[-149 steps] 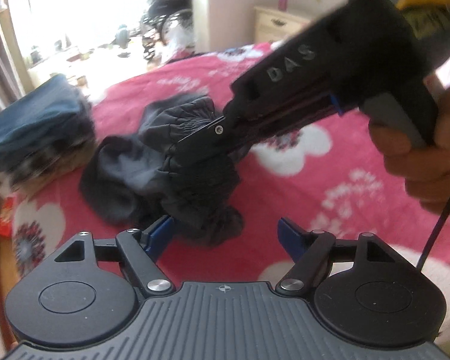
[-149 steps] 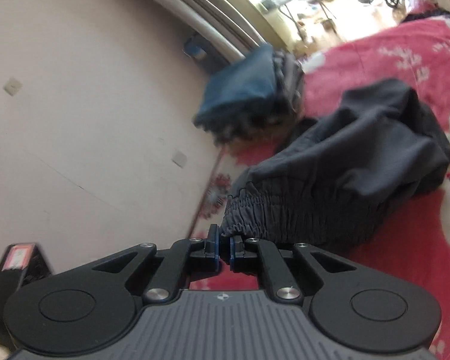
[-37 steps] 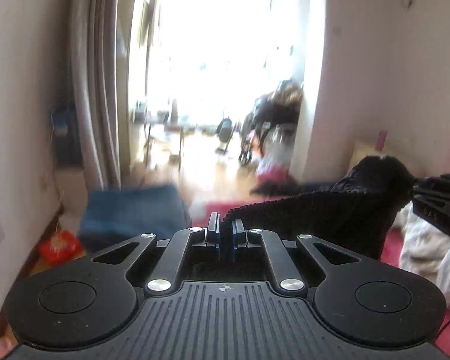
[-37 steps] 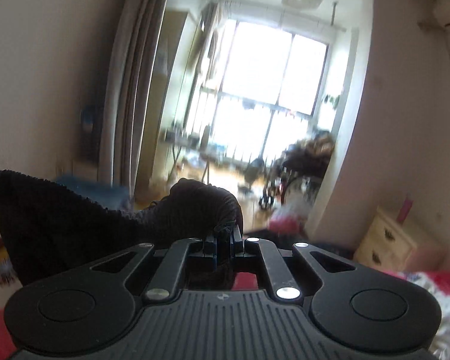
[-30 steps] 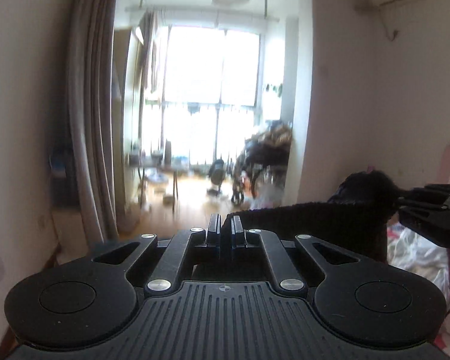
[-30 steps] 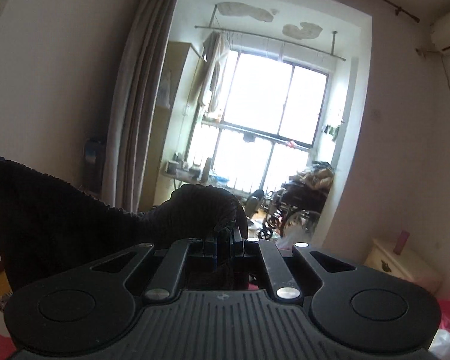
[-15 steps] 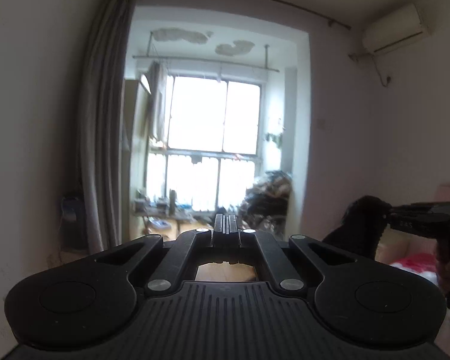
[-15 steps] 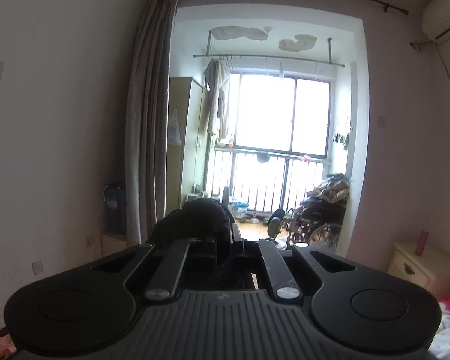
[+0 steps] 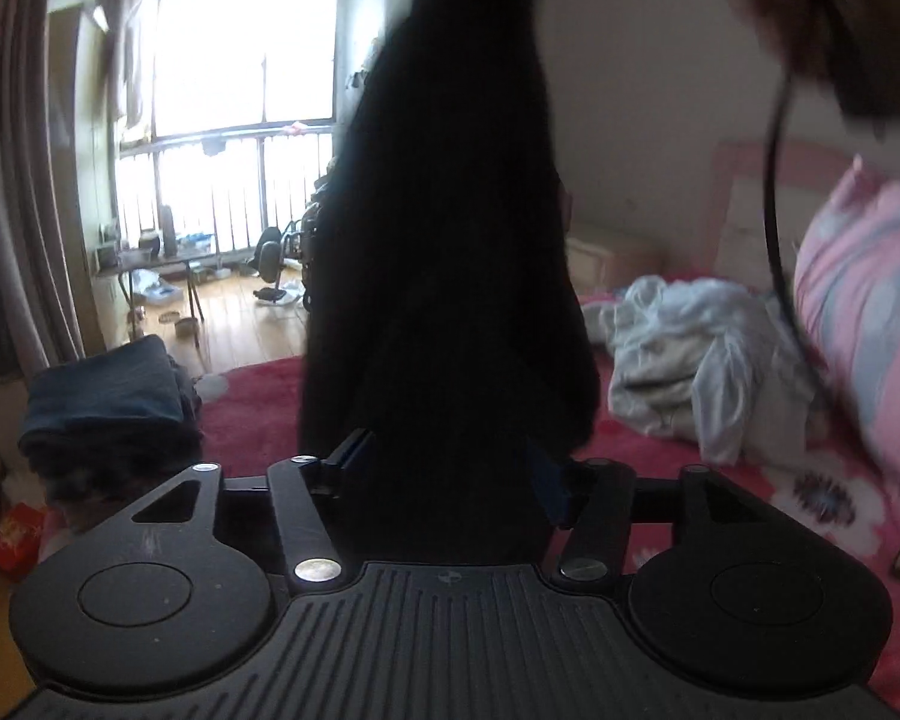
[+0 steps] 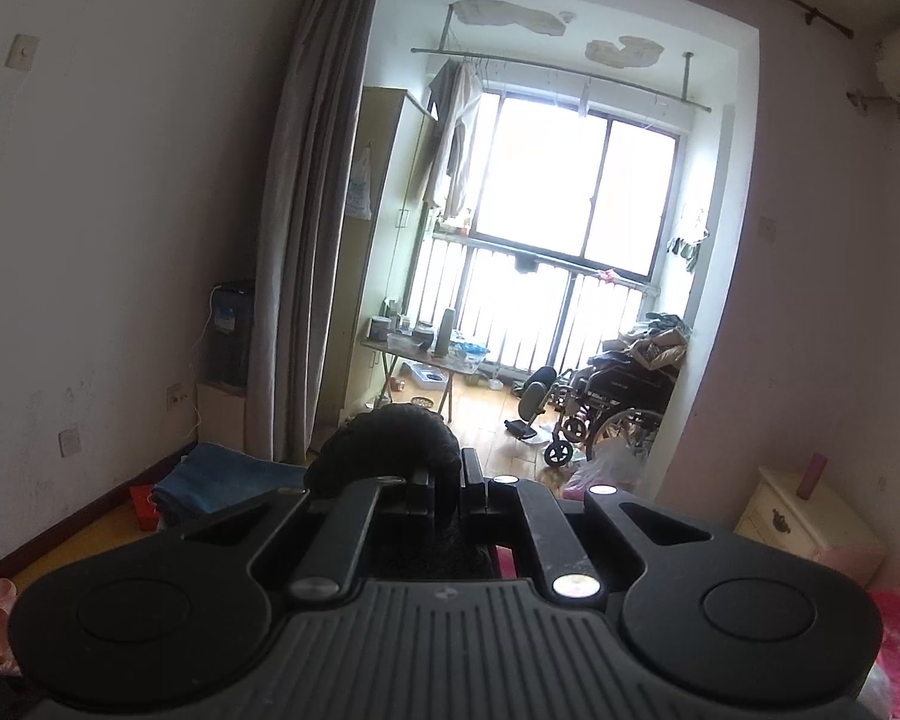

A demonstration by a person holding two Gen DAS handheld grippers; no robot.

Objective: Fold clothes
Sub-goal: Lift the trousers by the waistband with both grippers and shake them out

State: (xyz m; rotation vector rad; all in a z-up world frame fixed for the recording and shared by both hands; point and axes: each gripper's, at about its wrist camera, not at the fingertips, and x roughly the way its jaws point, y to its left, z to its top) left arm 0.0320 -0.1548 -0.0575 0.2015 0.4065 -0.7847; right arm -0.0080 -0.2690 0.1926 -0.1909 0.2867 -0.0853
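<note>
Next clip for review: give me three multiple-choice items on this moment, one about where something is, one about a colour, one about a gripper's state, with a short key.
1. Where does the folded blue pile lie in the left wrist view?
A. at the left edge of the bed
B. on the pillow
C. on the nightstand

2. What colour is the bed cover?
A. green
B. red with white flowers
C. plain grey

3. What is the right gripper doing?
A. open, nothing in it
B. out of view
C. shut on the dark garment

Key: A, the pile sits left of the hanging garment; B, flowers show on the red cover; C, dark cloth bunches between its closed fingers.
</note>
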